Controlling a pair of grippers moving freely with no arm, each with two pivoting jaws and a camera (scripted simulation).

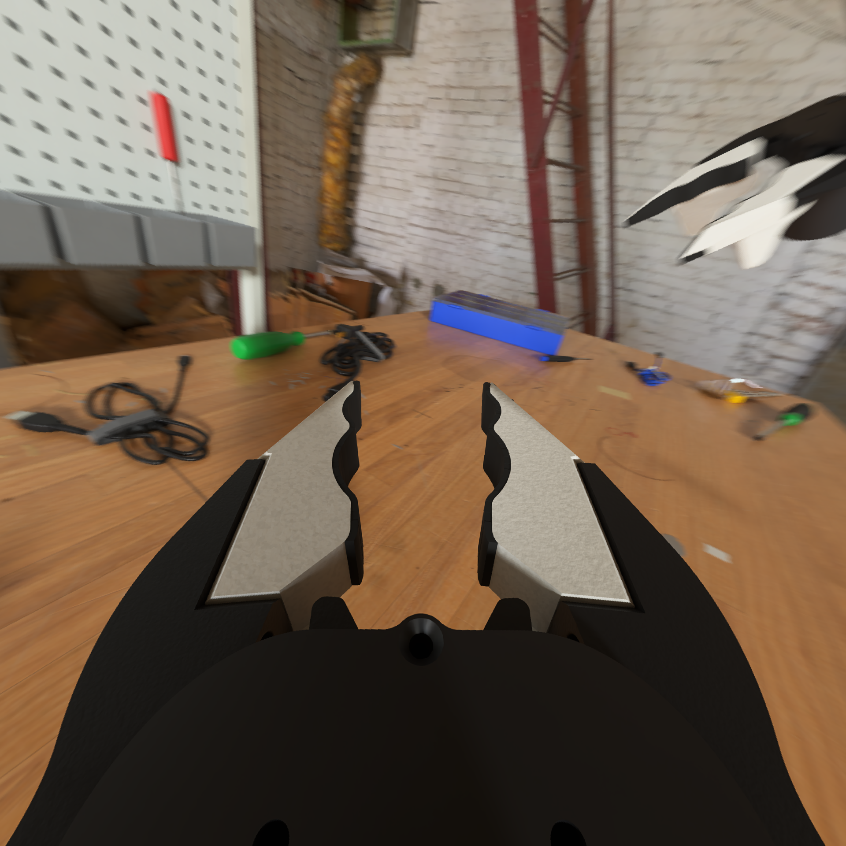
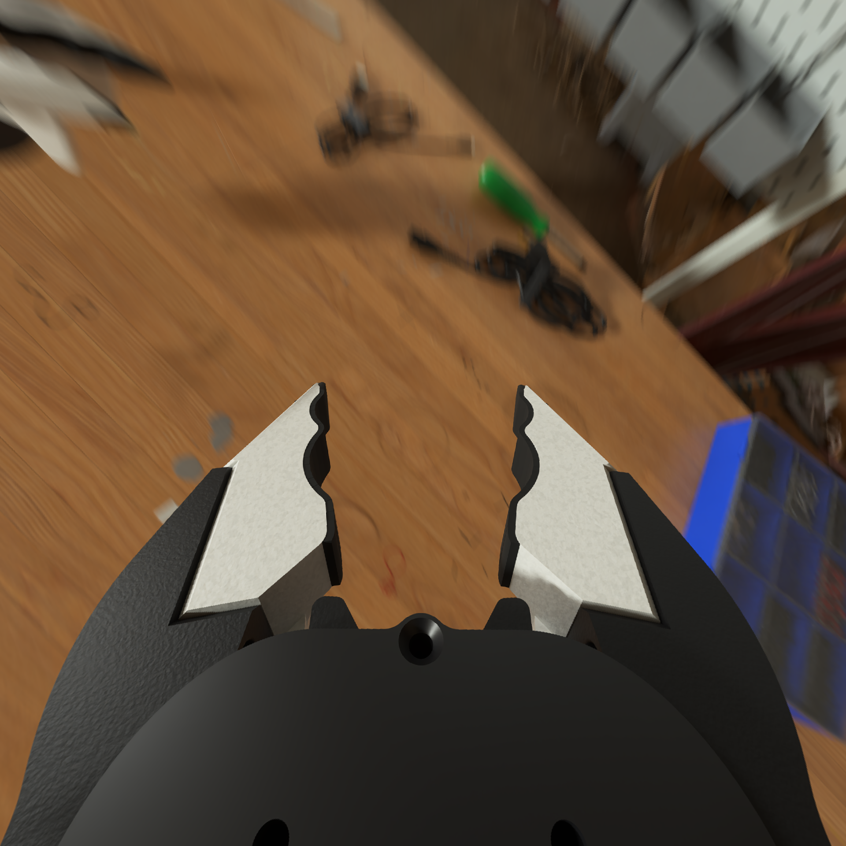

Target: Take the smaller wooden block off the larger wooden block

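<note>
The left gripper [image 1: 420, 389] hovers spread and empty over bare wooden table [image 1: 412, 503], as does the right gripper [image 2: 420, 389], which is blurred. Farther off lie coiled black cables [image 1: 151, 425] and a green-handled screwdriver [image 1: 268, 344], with a blue compartment box [image 1: 499, 322] at the far edge. Neither wooden block shows in either view.
</note>
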